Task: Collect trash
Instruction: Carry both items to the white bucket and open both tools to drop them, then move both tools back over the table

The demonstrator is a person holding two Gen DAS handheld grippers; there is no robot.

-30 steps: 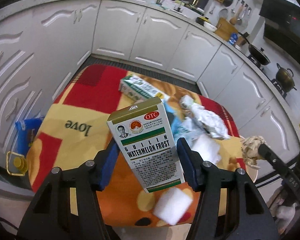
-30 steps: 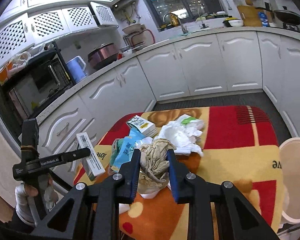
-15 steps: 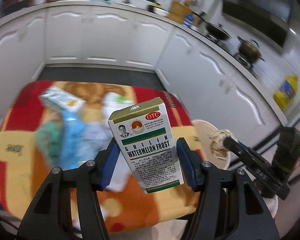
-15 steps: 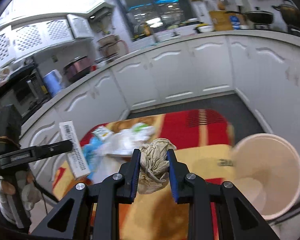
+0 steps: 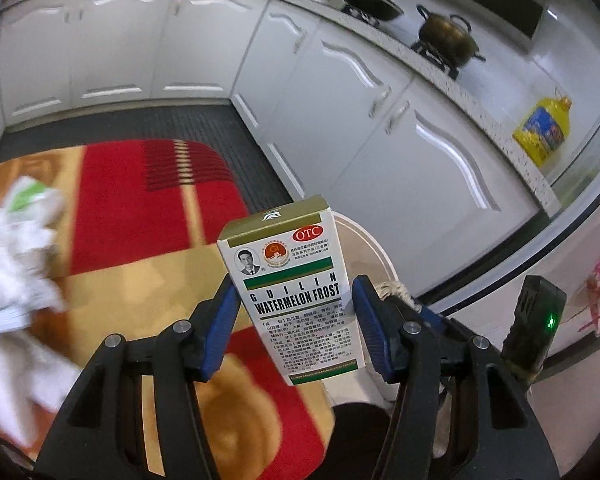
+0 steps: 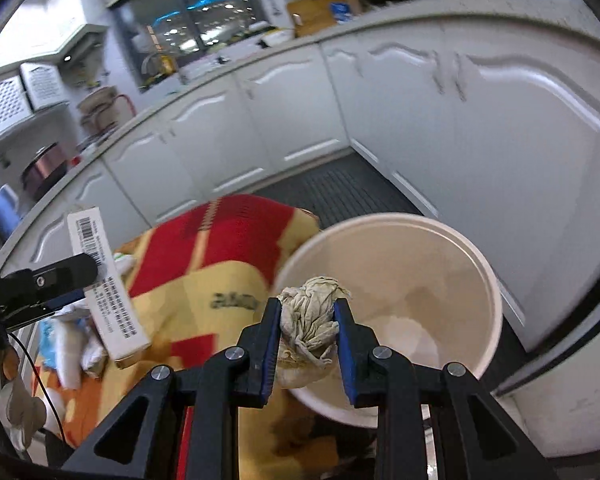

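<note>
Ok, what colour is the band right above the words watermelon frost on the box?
Green, on the white box; clearest in the left wrist view.

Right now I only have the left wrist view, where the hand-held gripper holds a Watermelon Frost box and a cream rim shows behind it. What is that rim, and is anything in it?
Observer: It is a cream plastic bin; the right wrist view looks straight into it and its bottom looks bare.
Operator: What is the right hand-held gripper carrying?
Observer: The right hand-held gripper is shut on a crumpled brownish paper wad, held over the bin's near rim.
Operator: Can you see the back of my box?
Observer: Yes, the Watermelon Frost box shows a barcode side, clamped in the left hand-held gripper above the red and yellow cloth.
</note>
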